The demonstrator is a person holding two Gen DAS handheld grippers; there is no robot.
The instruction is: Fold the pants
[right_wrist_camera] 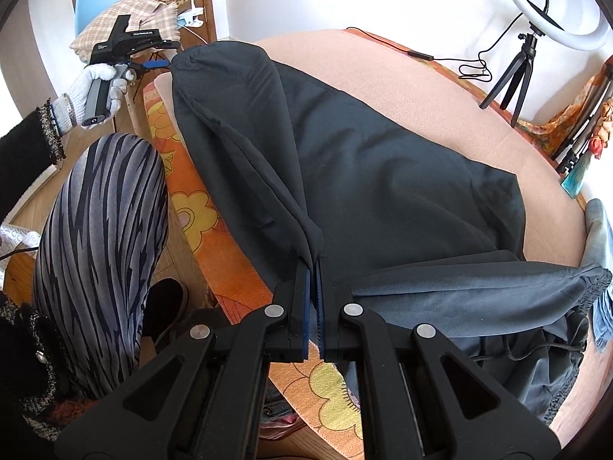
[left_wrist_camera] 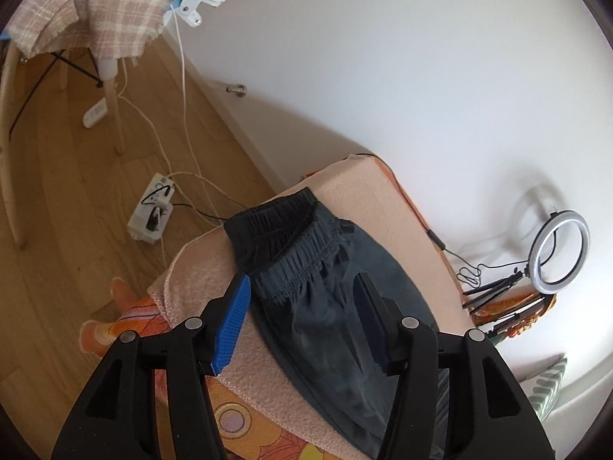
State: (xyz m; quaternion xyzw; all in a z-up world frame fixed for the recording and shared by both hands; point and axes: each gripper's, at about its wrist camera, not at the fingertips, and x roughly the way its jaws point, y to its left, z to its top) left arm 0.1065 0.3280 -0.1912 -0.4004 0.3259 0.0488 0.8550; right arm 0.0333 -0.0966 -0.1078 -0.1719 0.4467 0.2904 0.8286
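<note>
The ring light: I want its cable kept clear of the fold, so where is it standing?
In the right wrist view the ring light stands on its tripod at the upper right, against the white wall beyond the far edge of the pink blanket, well past the pants.

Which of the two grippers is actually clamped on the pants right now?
The right gripper: its jaws pinch the dark pants. The left gripper stands open over the waistband.

The left gripper (left_wrist_camera: 302, 306) stands with fingers parted, while the right gripper (right_wrist_camera: 313, 268) is clamped tight, pointing steeply down.
</note>
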